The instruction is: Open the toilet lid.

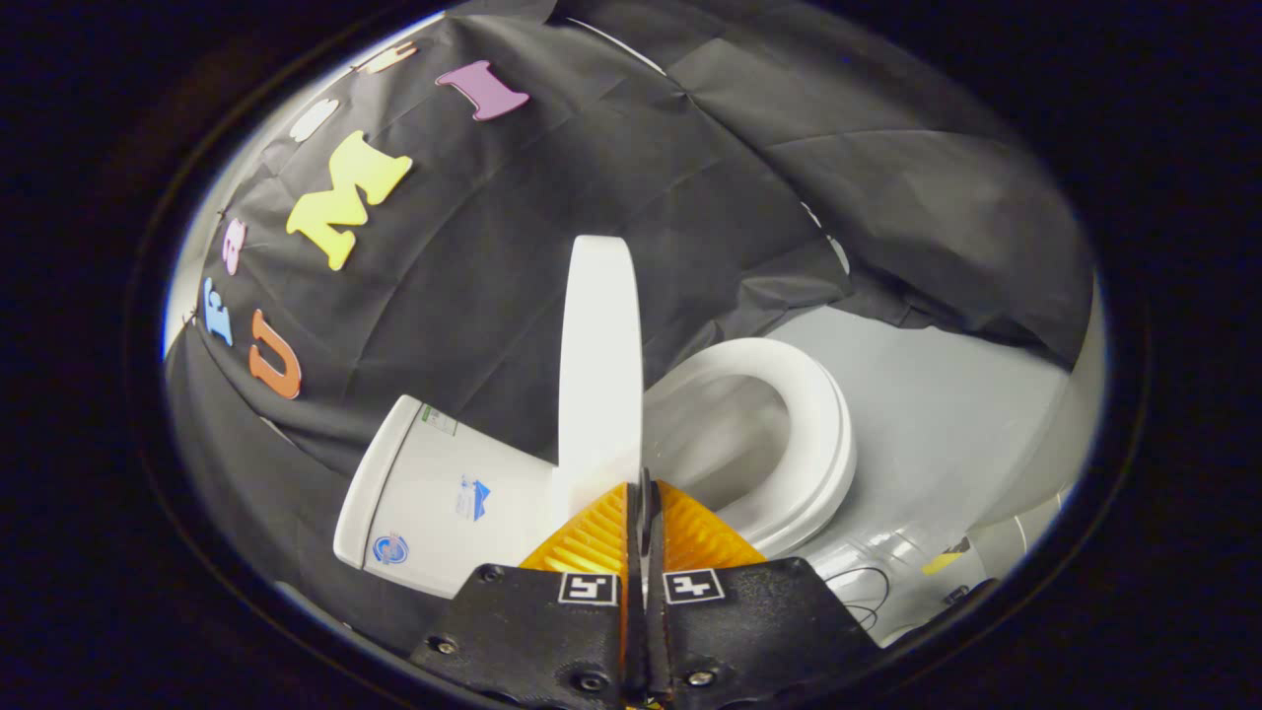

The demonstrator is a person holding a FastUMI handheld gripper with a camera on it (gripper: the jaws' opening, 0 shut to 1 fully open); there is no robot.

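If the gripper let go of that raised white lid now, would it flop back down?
Probably not: the glossy white plastic toilet lid stands nearly upright by the white tank. It looks stiff, thin and fairly light. The gripper, fingers closed together at its edge, might slip on it.

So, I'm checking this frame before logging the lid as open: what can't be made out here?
- Contact: gripper fingers closed together at the raised lid; their own tips hide any touching.
- Bowl inside the seat: washed out by glare.
- Tank stickers: too small.
- Lid hinge: behind the fingers.
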